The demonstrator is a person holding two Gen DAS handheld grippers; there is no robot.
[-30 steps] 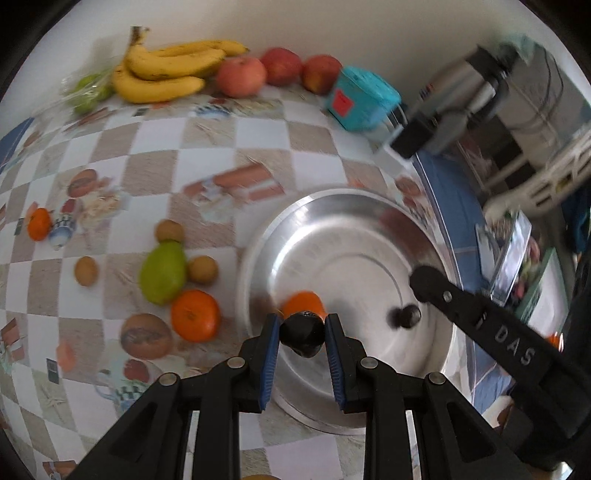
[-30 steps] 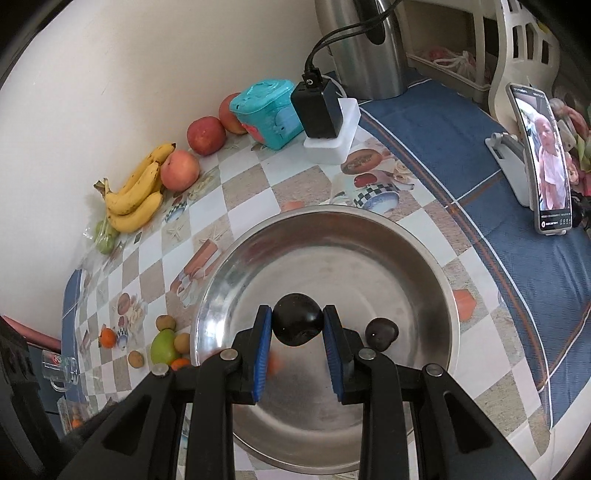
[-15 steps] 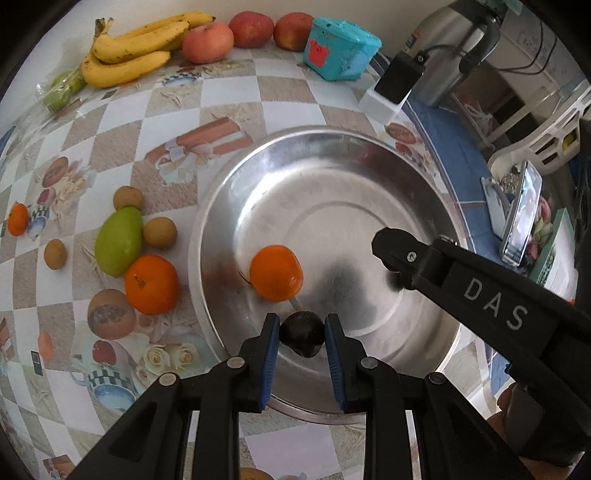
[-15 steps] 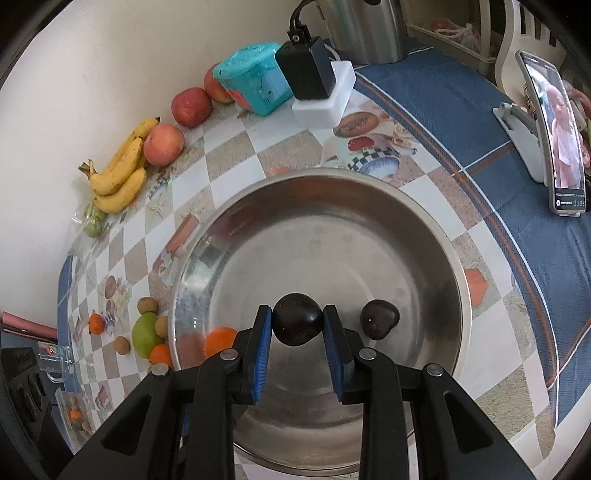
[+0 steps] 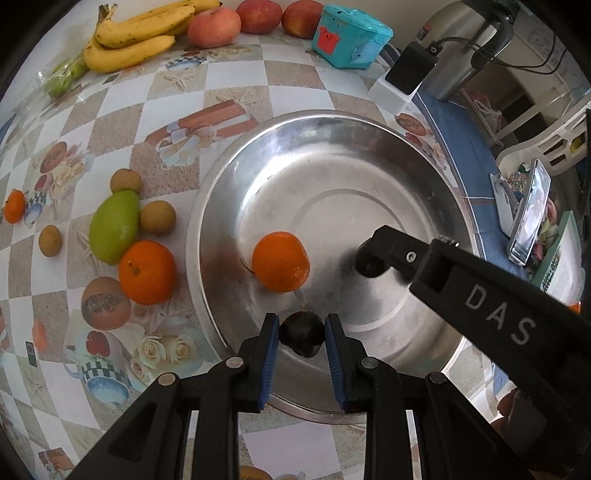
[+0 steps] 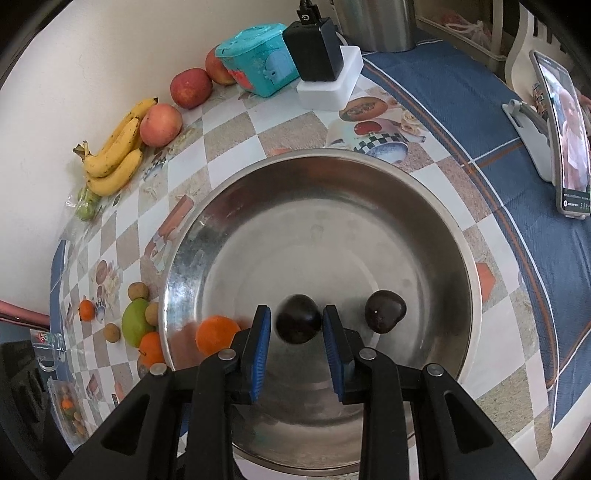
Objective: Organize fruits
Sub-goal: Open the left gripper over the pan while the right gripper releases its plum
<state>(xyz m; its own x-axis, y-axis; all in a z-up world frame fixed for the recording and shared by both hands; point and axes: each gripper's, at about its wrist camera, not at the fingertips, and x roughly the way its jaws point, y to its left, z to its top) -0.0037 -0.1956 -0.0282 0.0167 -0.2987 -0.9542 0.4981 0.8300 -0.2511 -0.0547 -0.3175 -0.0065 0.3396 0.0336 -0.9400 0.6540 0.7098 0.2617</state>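
A steel bowl [image 5: 332,118] [image 6: 314,158] stands on the checked tablecloth. Inside it lie an orange [image 5: 280,261] [image 6: 217,334] and a loose dark plum [image 6: 385,312]. My left gripper [image 5: 301,334] hangs low over the bowl's near rim with another dark plum [image 5: 302,338] between its blue pads; the jaws are opening, though the pads still touch it. My right gripper [image 6: 297,328] is shut on a third dark plum [image 6: 298,323] above the bowl's floor. In the left wrist view, a black right-gripper finger [image 5: 395,247] reaches in over a dark fruit.
Left of the bowl lie a green mango [image 5: 114,229], an orange [image 5: 147,271] and small brown fruits [image 5: 158,218]. Bananas [image 5: 133,37], apples [image 5: 214,26] and a teal box [image 5: 349,37] line the wall. A charger block [image 6: 325,66] and a phone on a stand [image 6: 565,133] stand to the right.
Both grippers have sunk toward the bowl, each with its dark plum. The left one now hangs over the near rim, close behind the orange.
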